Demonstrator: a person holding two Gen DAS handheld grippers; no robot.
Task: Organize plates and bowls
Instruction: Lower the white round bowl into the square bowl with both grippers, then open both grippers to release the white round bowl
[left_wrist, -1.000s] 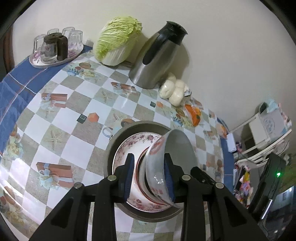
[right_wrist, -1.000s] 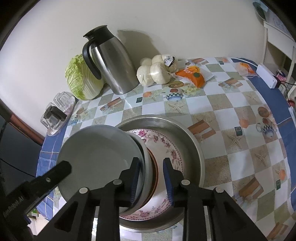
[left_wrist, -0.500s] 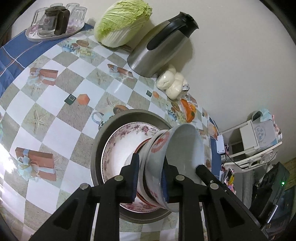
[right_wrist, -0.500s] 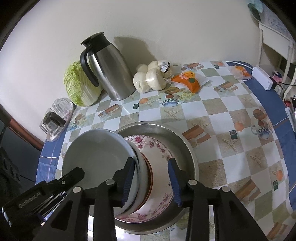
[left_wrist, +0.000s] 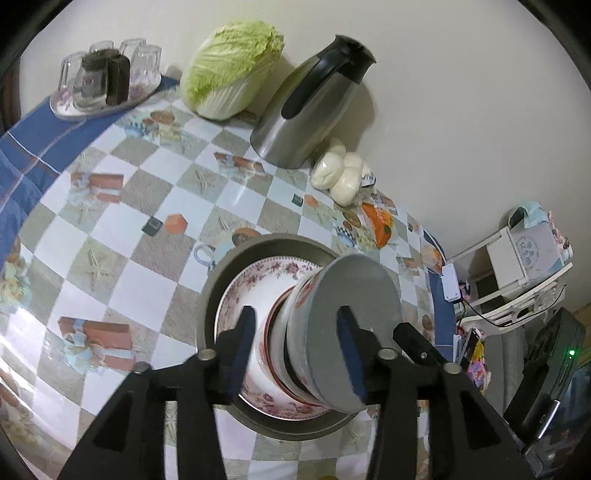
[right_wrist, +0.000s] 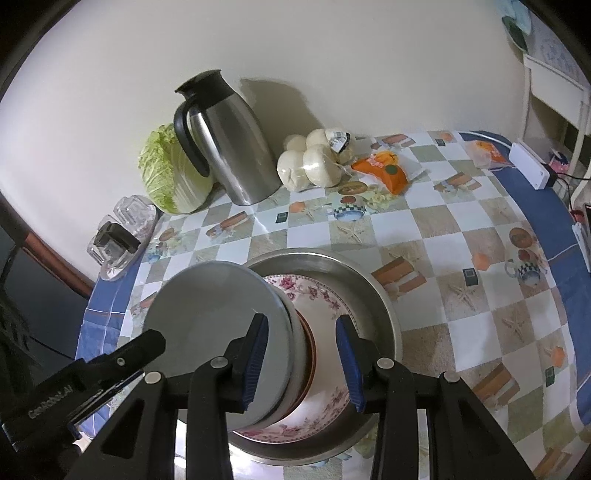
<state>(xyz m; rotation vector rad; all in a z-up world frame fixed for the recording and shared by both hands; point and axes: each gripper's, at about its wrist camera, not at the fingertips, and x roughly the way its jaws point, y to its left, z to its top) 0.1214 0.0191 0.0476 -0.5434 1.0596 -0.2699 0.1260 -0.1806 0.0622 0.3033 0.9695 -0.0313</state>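
Steel basin mid-table, floral plate lying inside it. Tilted stack of bowls stands over plate, gray bowl outermost. Left gripper spread wide around stack, pads apart. Right gripper likewise spread, straddling stack rim. Thermos jug, napa cabbage, steamed buns beyond basin near wall.

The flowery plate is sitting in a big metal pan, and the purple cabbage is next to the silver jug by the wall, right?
Almost. The cabbage is green, not purple, as the right wrist view shows. It does sit beside the silver jug by the wall, and the flowery plate is in the metal pan.
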